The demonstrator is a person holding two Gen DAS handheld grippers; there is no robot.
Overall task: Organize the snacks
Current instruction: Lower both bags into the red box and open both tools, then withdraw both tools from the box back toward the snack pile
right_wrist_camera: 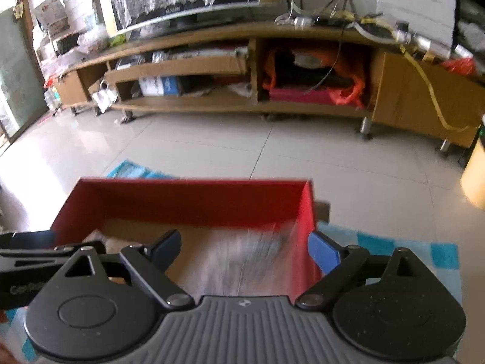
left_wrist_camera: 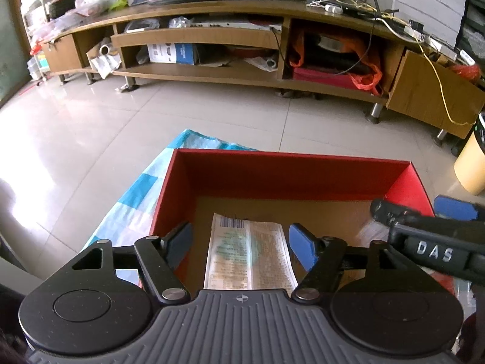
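A red box (left_wrist_camera: 291, 166) with a brown cardboard floor sits on a blue-and-white checked cloth (left_wrist_camera: 136, 200). In the left wrist view a pale snack packet (left_wrist_camera: 248, 261) with a barcode lies flat on the box floor. My left gripper (left_wrist_camera: 241, 236) hangs over it, open, its blue pads (left_wrist_camera: 300, 242) apart from the packet's edges. My right gripper (left_wrist_camera: 421, 212) reaches in at the box's right side. In the right wrist view the right gripper (right_wrist_camera: 244, 242) is open above the red box (right_wrist_camera: 182, 200). Below its jaws is a blurred silvery packet (right_wrist_camera: 251, 261), which no pad touches.
A long wooden TV stand (left_wrist_camera: 242, 72) full of clutter runs across the back, beyond shiny tiled floor (left_wrist_camera: 91, 127). A yellow bin (left_wrist_camera: 473, 163) stands at the right. The checked cloth (right_wrist_camera: 394, 242) extends past the box's right wall. The left gripper's body (right_wrist_camera: 27, 261) shows at the left edge.
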